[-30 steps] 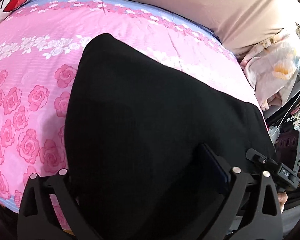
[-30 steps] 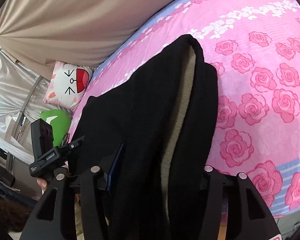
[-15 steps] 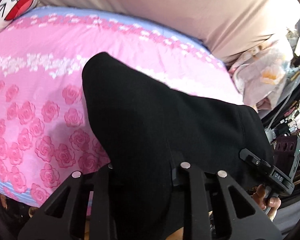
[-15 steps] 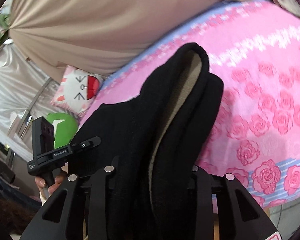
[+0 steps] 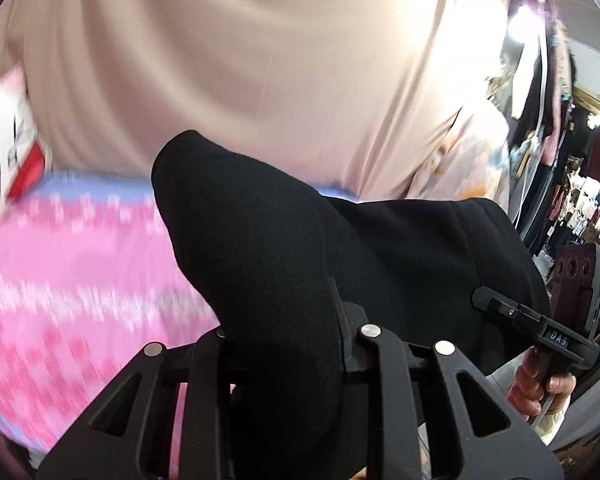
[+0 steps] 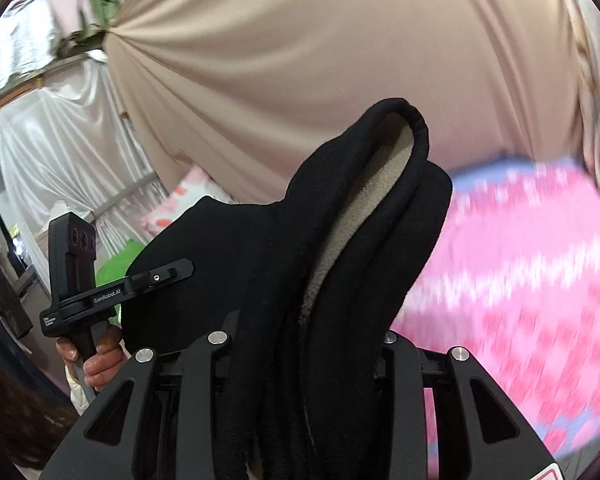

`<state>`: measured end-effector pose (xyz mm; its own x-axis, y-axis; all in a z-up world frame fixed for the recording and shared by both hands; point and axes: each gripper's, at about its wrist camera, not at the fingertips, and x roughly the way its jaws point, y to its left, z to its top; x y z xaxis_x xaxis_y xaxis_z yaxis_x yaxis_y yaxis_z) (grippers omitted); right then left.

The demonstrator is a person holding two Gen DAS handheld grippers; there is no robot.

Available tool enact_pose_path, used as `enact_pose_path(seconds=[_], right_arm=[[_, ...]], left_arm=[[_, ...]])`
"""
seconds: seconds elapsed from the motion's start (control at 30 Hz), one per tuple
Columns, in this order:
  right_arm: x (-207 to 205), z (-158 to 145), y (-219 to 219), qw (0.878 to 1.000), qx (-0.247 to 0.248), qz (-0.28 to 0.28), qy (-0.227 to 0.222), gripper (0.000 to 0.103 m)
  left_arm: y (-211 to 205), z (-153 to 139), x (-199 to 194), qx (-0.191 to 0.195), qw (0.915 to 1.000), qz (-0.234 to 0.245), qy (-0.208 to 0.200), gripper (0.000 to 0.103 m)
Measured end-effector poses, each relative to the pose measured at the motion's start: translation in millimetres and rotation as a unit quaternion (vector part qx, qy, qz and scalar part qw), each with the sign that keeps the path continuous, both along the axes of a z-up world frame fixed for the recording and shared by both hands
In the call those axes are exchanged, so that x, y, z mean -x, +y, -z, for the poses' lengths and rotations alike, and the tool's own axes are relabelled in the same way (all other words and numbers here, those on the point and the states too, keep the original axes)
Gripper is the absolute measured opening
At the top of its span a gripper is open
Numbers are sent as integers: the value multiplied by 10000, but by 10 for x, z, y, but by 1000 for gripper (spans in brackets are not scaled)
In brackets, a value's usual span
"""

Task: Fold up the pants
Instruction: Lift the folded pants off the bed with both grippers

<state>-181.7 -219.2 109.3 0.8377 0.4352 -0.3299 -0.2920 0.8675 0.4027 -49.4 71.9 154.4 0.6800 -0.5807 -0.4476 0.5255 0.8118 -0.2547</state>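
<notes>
The black pants [image 5: 260, 240] hang bunched between both grippers, lifted above the pink rose bedspread [image 5: 80, 280]. My left gripper [image 5: 288, 340] is shut on a thick fold of the black cloth, which hides its pads. In the right wrist view my right gripper [image 6: 304, 344] is shut on another bunch of the pants [image 6: 360, 200], whose cream fleece lining [image 6: 340, 248] shows between the black layers. Each view also shows the person's other hand [image 5: 536, 380] [image 6: 100, 360] on its gripper's handle beside the cloth.
A beige curtain [image 5: 260, 60] hangs behind the bed. A cartoon-face pillow [image 5: 8, 152] lies at the far left. A green cushion [image 6: 116, 264] and white drapes [image 6: 52, 168] are left of the bed [image 6: 520, 280]. Cluttered shelves [image 5: 580, 200] stand at the right.
Both grippers closed on the pants and rose, lifting the cloth off the bedspread. Both views tilted upward, so the curtain now fills most of each frame.
</notes>
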Motion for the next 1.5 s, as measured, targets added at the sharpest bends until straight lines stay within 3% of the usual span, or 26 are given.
enact_pose_path(seconds=[0.17, 0.37, 0.53, 0.77, 1.0, 1.17, 1.33, 1.5], right_arm=[[-109, -527, 52, 9969, 238, 20, -745, 33], [-355, -967, 63, 9894, 359, 34, -1406, 33], [-684, -1152, -30, 9844, 259, 31, -1740, 34], [-1515, -1062, -302, 9866, 45, 111, -1627, 34], [-2511, -570, -591, 9922, -205, 266, -1203, 34], [-3191, -34, -731, 9963, -384, 350, -680, 34], [-3761, 630, -830, 9978, -505, 434, 12, 34], [-4155, 1291, -870, 9951, -452, 527, 697, 34]], left_arm=[[-14, -569, -10, 46, 9959, -153, -891, 24], [-41, -998, -150, 152, 9862, -362, -1608, 24], [-114, -1198, -449, 191, 9807, -542, -1869, 25], [-421, -1131, -1206, 88, 9813, -712, -1788, 25], [-767, -691, -2183, -228, 9874, -919, -1266, 25], [-928, -153, -2842, -486, 9906, -1006, -791, 26], [-1017, 600, -3486, -698, 9930, -955, 10, 26], [-1068, 1303, -3869, -931, 9886, -935, 726, 26]])
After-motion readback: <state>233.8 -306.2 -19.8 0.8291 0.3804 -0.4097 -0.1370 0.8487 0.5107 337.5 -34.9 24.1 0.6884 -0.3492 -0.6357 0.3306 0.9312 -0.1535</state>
